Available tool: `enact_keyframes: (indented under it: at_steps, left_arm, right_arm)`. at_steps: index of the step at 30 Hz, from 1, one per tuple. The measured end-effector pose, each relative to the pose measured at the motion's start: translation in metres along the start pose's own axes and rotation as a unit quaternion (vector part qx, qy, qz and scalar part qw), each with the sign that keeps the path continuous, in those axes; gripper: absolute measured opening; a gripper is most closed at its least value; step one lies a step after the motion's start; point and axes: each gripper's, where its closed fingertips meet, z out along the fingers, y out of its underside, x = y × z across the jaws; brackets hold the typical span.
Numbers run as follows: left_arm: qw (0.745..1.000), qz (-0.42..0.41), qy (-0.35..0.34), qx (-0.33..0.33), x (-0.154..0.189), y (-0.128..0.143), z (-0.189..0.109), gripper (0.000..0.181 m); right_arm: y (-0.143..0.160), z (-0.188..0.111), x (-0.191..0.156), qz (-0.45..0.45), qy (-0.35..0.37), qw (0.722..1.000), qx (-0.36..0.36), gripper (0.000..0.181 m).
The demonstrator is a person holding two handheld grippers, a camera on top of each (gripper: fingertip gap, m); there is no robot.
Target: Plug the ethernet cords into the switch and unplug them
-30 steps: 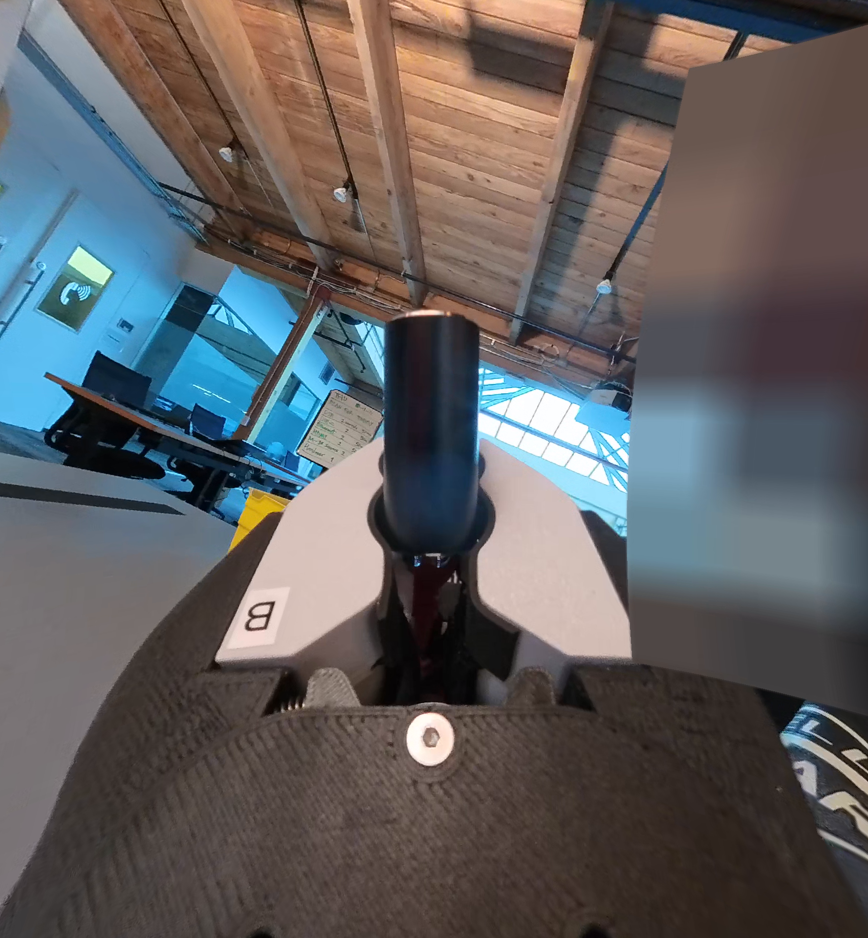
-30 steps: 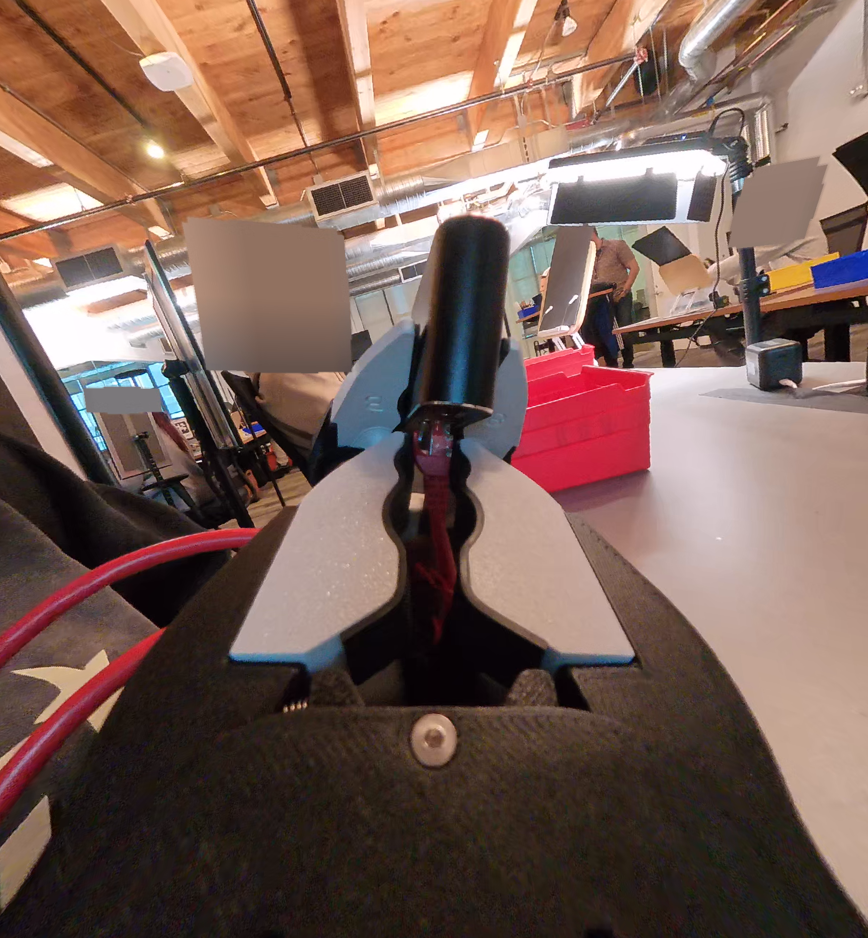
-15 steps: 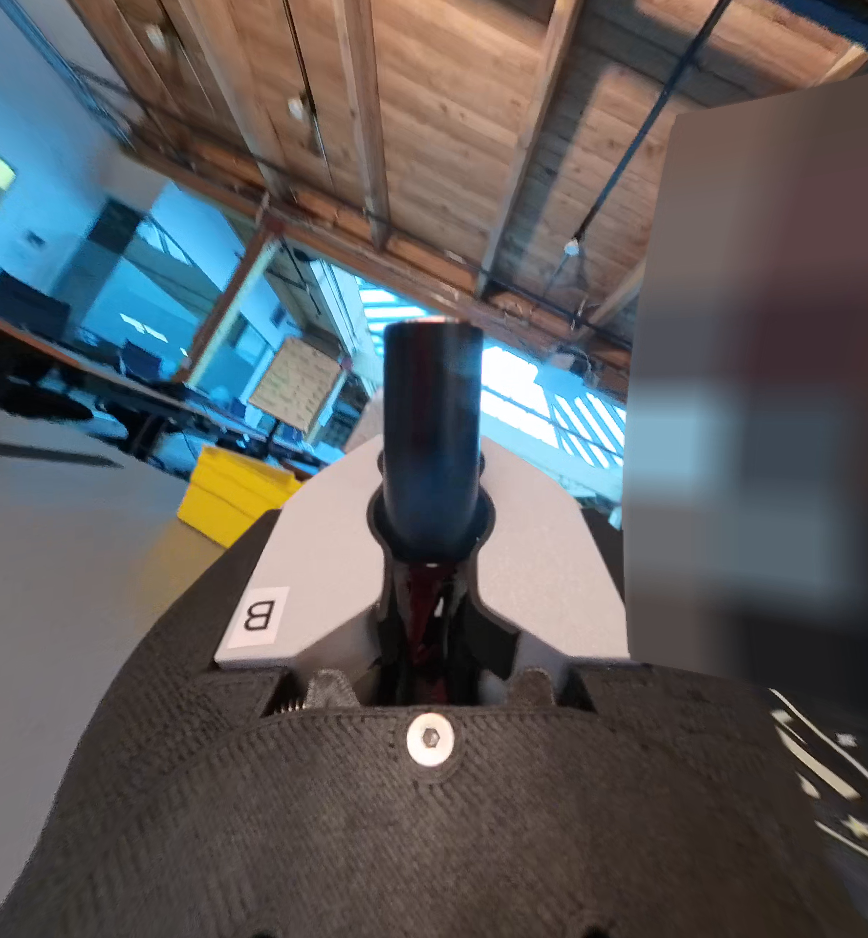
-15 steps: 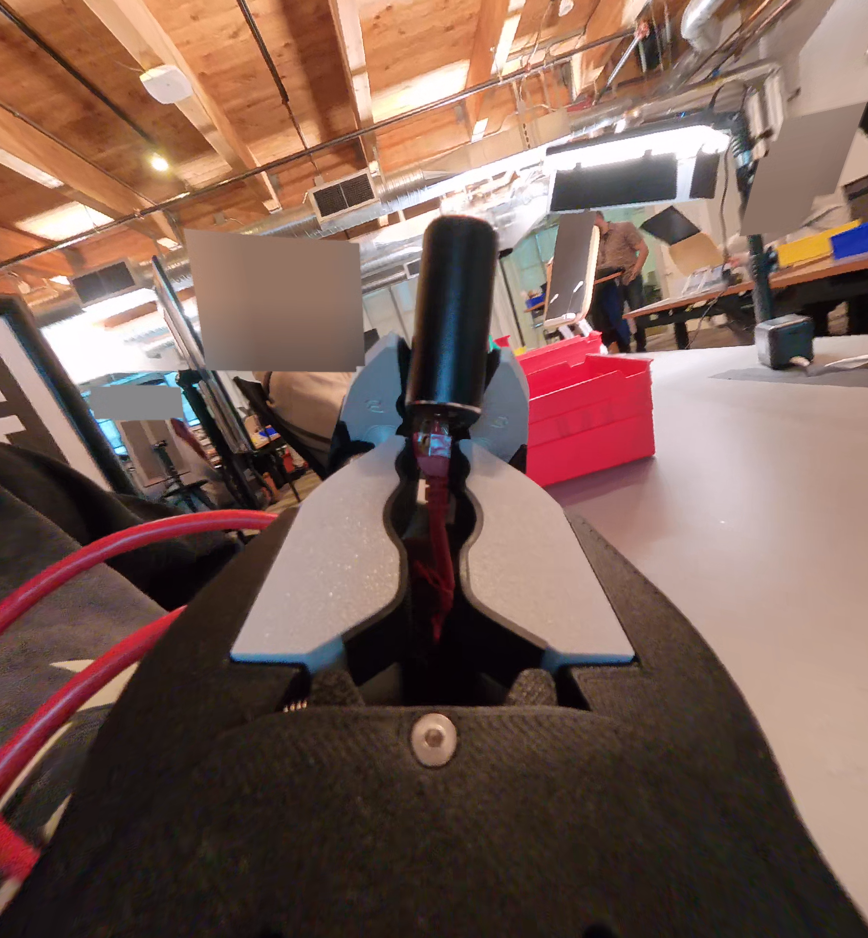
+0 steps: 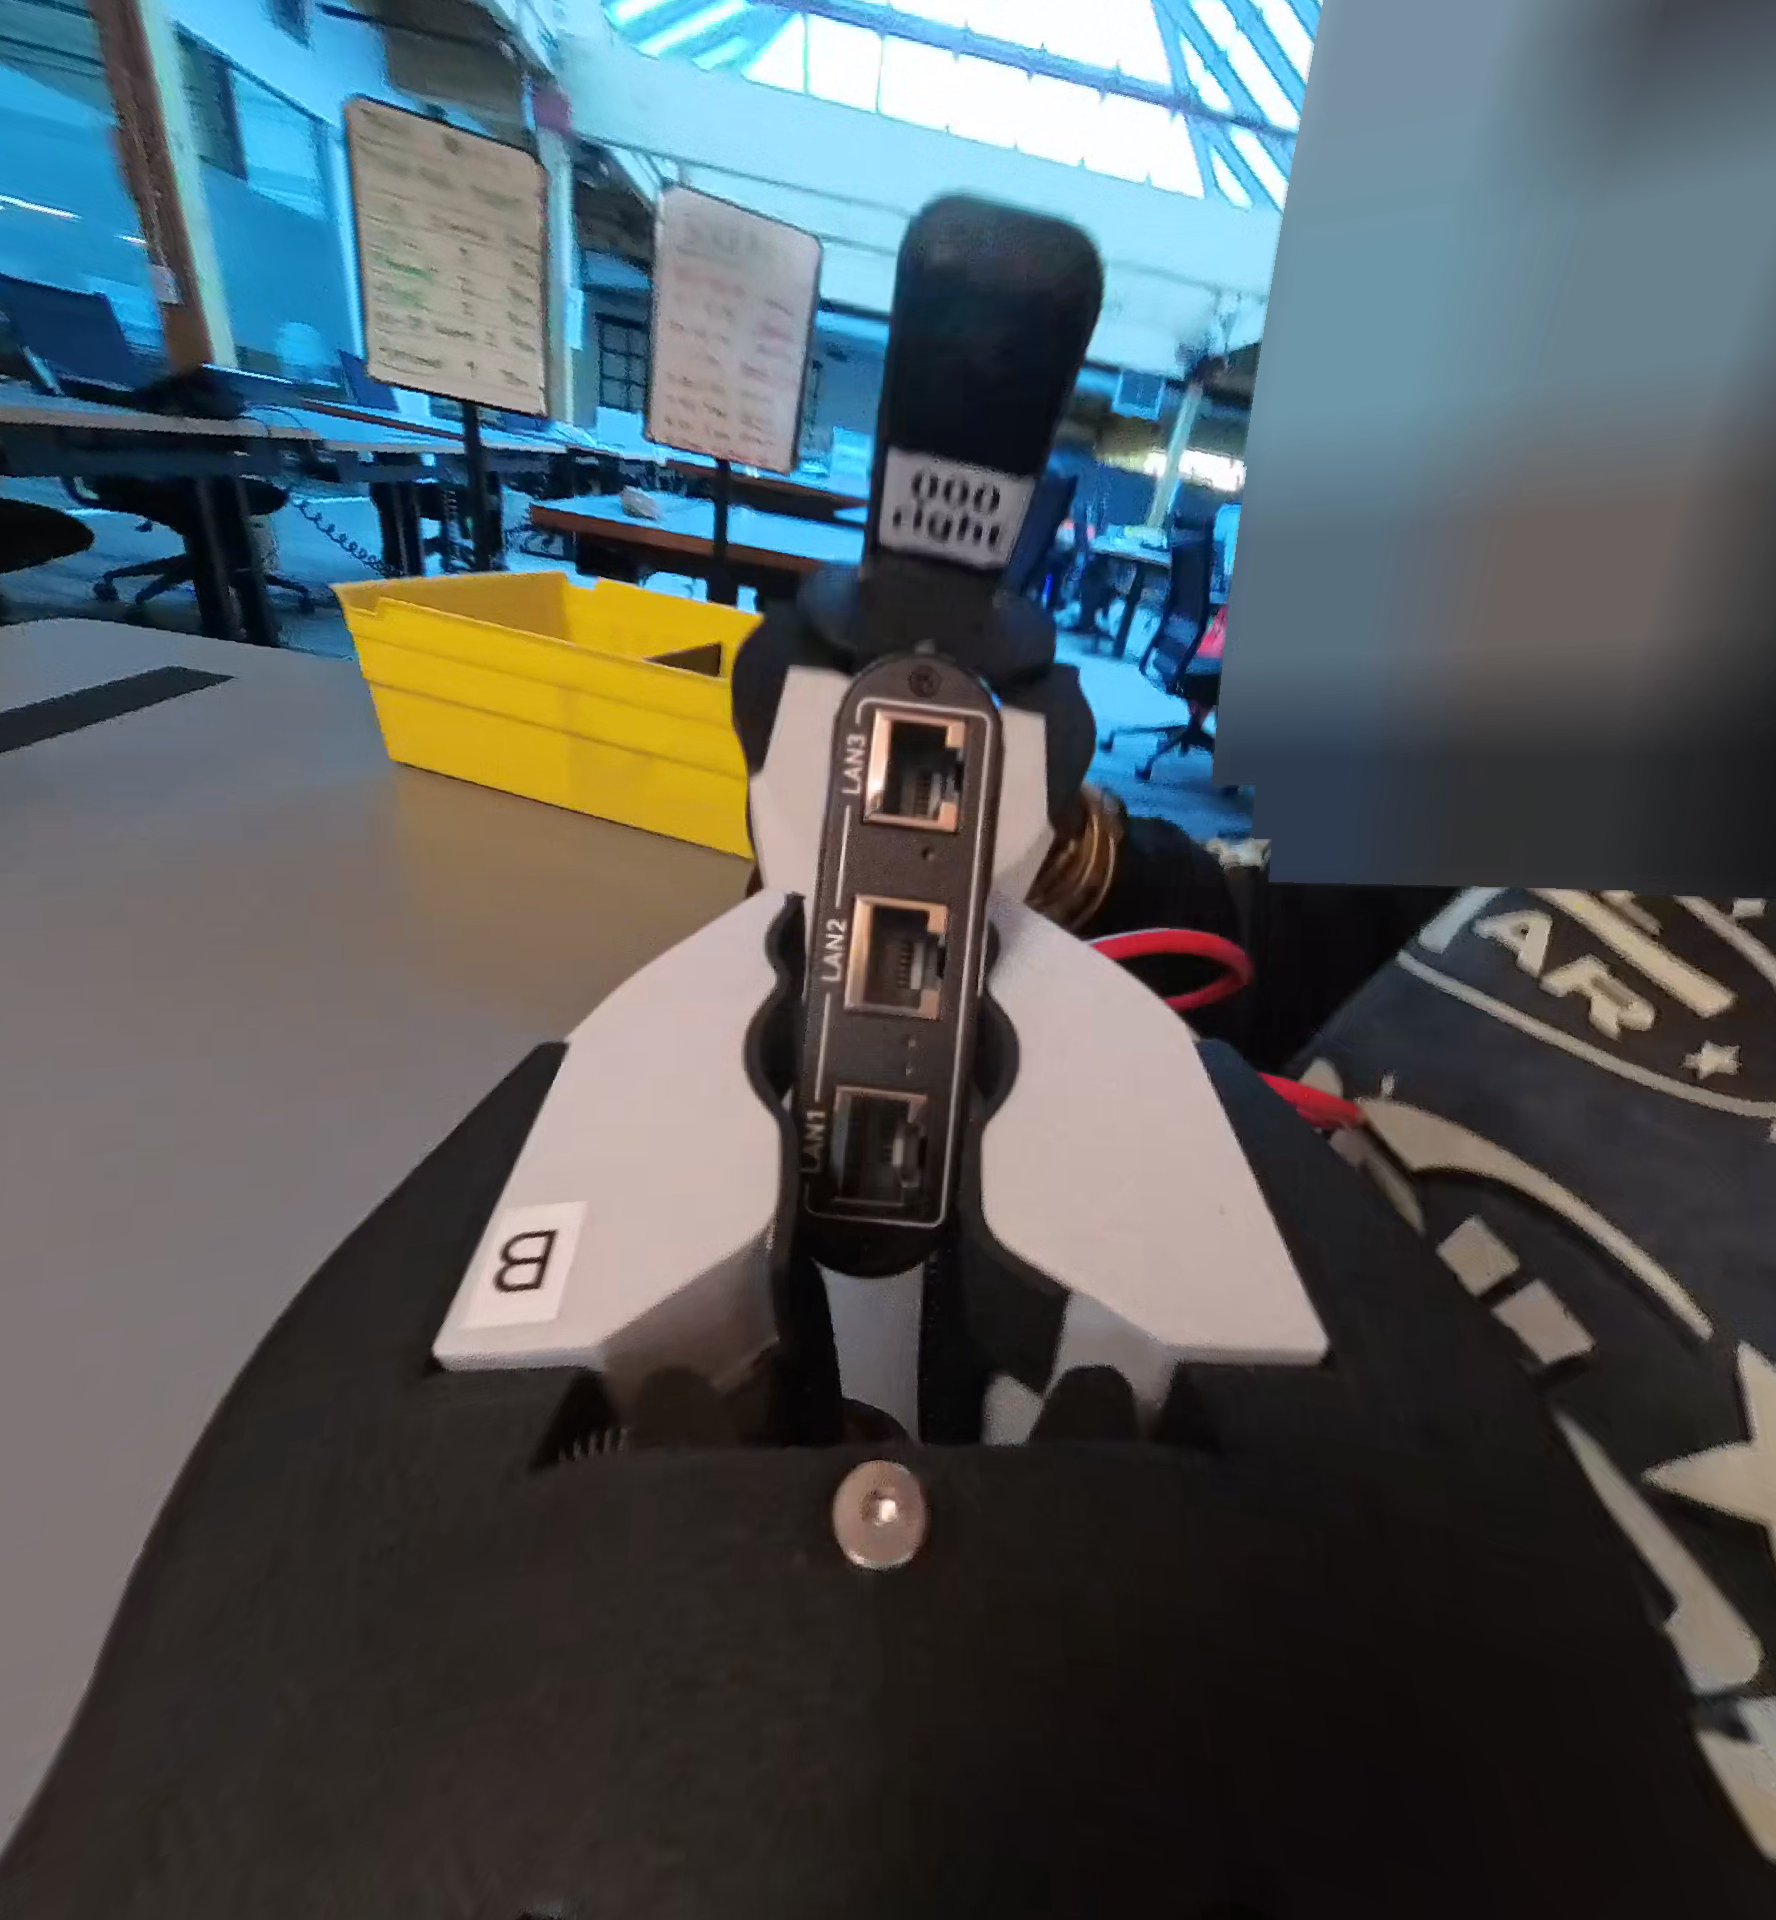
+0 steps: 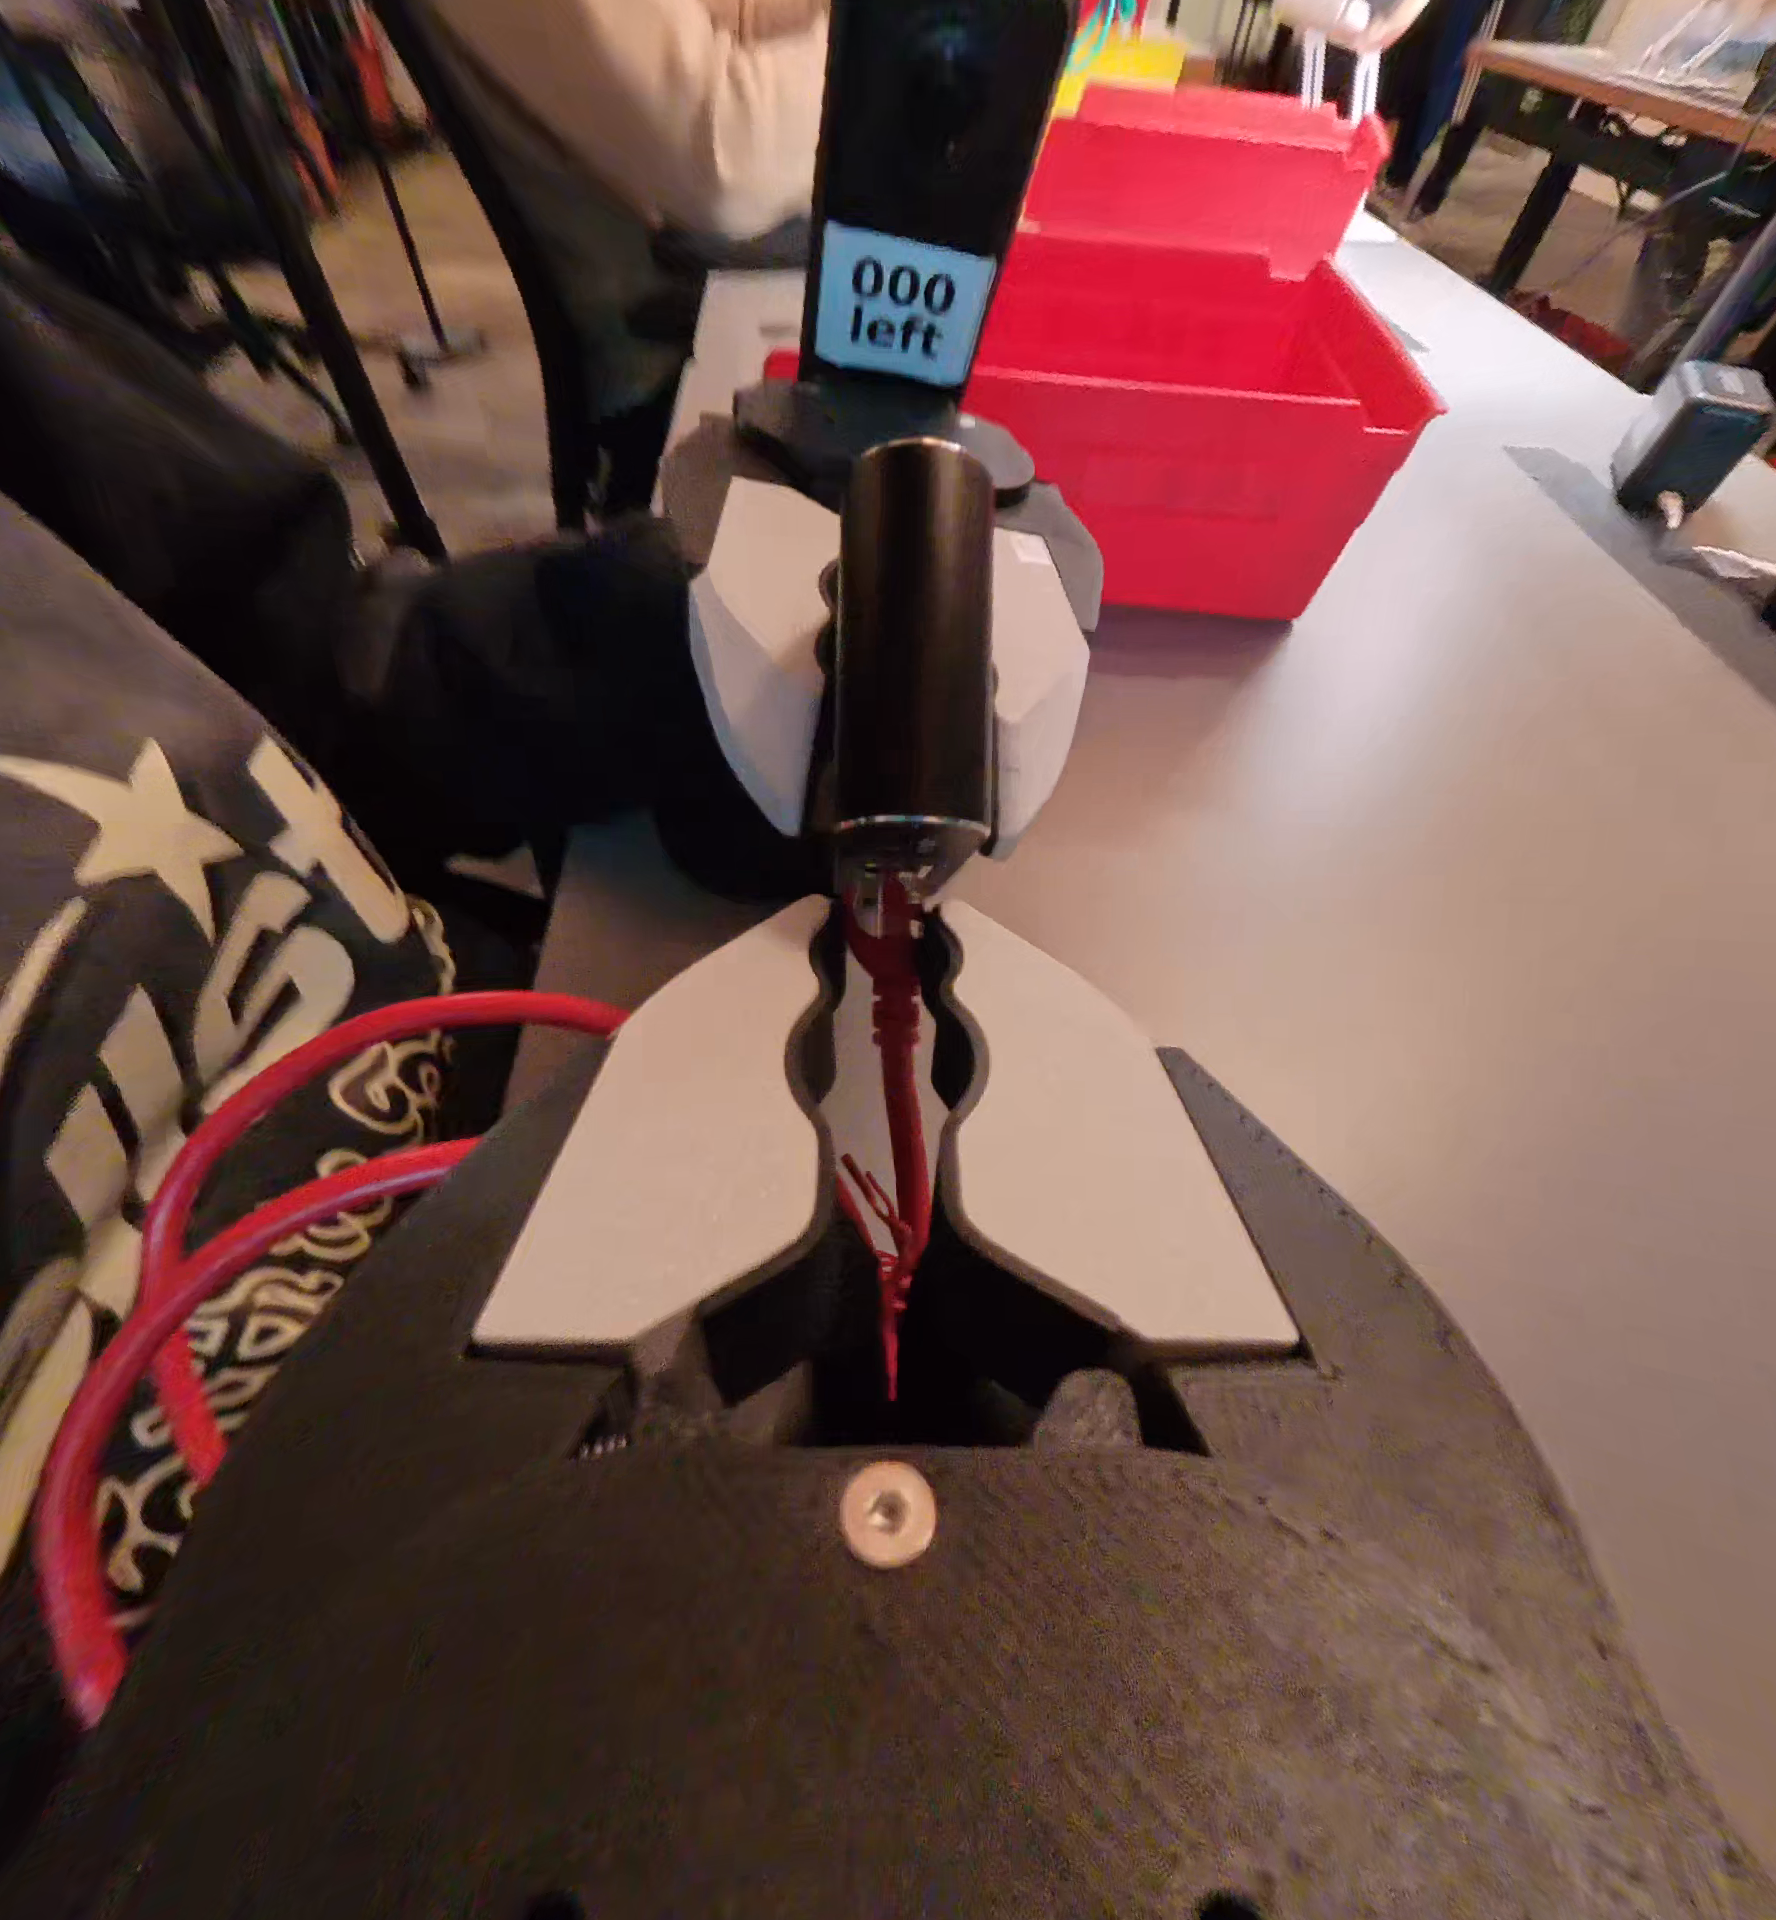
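Note:
In the left wrist view my left gripper (image 5: 889,920) is shut on the black switch (image 5: 899,1049). The switch's face with three ports points at the camera, and the ports look empty. My right gripper (image 6: 886,920) is shut on the plug end of a red ethernet cord (image 6: 899,1039). The plug tip touches the near end of the switch (image 6: 910,644), which sits between the left gripper's grey fingers (image 6: 749,665). I cannot tell whether the plug is seated. Loops of red cord (image 6: 240,1195) hang to the left.
Both grippers are over a grey table (image 6: 1435,935). A yellow bin (image 5: 551,707) stands behind the switch in the left view. A red bin (image 6: 1175,447) stands behind it in the right view, with a small dark box (image 6: 1694,436) far right. A person's dark printed clothing (image 6: 136,831) is close by. Only a small space, under 4 cm, lies between the two pairs of fingers.
Both views have tilted down from the ceiling to the table. The left view now shows the switch's port face instead of only its dark body. The right gripper still holds the red cord.

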Motion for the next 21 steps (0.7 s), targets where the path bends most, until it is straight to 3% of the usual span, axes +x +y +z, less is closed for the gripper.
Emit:
enact_keyframes:
  at_steps: [3,7,12,14,17,21]
  left_arm:
    - [0.994,0.081,-0.011,-0.07,0.001,0.02,0.002,0.029]
    - [0.967,0.198,-0.046,-0.154,0.005,0.037,0.007,0.057]
    - [0.902,0.345,-0.112,-0.234,-0.003,0.045,0.01,0.044]
    - [0.891,0.38,-0.112,-0.224,0.001,0.042,0.012,0.03]
    - [0.902,0.363,-0.114,-0.205,0.002,0.038,0.014,0.026]
    - [0.943,0.294,-0.143,-0.063,-0.01,0.007,0.011,0.026]
  right_arm:
    - [0.008,-0.007,-0.003,-0.068,0.023,0.995,-0.065,0.013]
    - [0.021,-0.012,0.0,-0.15,0.074,0.974,-0.156,0.013]
    - [0.026,-0.008,-0.01,-0.199,0.064,0.959,-0.192,0.013]
    - [0.027,-0.009,-0.01,-0.215,0.067,0.954,-0.198,0.013]
    - [0.02,-0.012,-0.006,-0.229,0.088,0.951,-0.187,0.014]
    - [-0.013,-0.026,0.017,-0.198,0.174,0.961,-0.083,0.018]
